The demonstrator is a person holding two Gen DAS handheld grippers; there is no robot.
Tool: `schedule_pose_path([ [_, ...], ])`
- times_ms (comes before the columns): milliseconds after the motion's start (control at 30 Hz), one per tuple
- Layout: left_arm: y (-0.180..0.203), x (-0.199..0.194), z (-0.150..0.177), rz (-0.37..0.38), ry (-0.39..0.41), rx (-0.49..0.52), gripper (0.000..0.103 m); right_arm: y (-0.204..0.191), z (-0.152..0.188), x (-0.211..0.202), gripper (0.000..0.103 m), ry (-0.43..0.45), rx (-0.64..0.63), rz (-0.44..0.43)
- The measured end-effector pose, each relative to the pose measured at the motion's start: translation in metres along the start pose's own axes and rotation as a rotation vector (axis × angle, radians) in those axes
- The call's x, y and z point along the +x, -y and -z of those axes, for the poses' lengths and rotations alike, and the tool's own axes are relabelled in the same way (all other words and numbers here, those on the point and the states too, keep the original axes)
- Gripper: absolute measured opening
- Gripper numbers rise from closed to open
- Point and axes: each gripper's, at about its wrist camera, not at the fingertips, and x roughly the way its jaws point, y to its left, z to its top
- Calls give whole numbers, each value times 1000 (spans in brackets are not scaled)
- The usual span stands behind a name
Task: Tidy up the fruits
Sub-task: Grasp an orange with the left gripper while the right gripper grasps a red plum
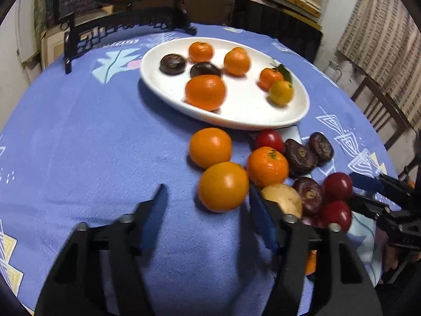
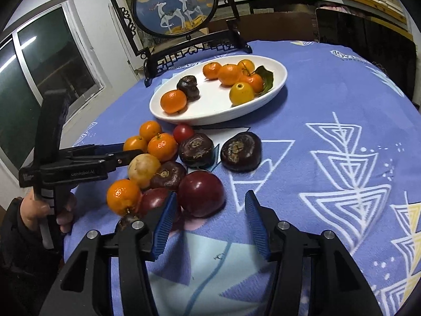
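From the left wrist view, the left tool hovers low over the blue-clothed worktop with its jaws apart and nothing between them; the nearest orange sits just ahead, close to the right-hand pad but seemingly not pinched. Behind it more loose fruit is clustered: another orange, a mandarin, a pale yellow fruit, dark wrinkled fruits and red ones, all short of the white oval plate, which already carries several oranges and dark fruits. From the right wrist view, the right tool is also parted and empty, its left-hand pad just beside a dark red plum-like fruit, which lies outside the gap. The left tool shows here side-on, reaching into the pile, held by a hand. The fruits look light, round and smooth, so likely to roll or slip; the dark wrinkled ones seem soft and may bruise. Each is probably best taken across its widest middle, with gentle pressure, pads square to the skin, and carried to the plate.
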Motion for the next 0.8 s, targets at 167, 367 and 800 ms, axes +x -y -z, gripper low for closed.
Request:
schedule_pose_path([
  [167,1,-9,2,19,49,5,36,4,-8,9,48,-30,45,-45],
  [367,-5,-22,5,46,110,-30,36,15,-13,25,41,-97,149,-149],
  [800,-14,-36,7,64,174,-74,36,13,-11,-28,40,58,101,-98],
])
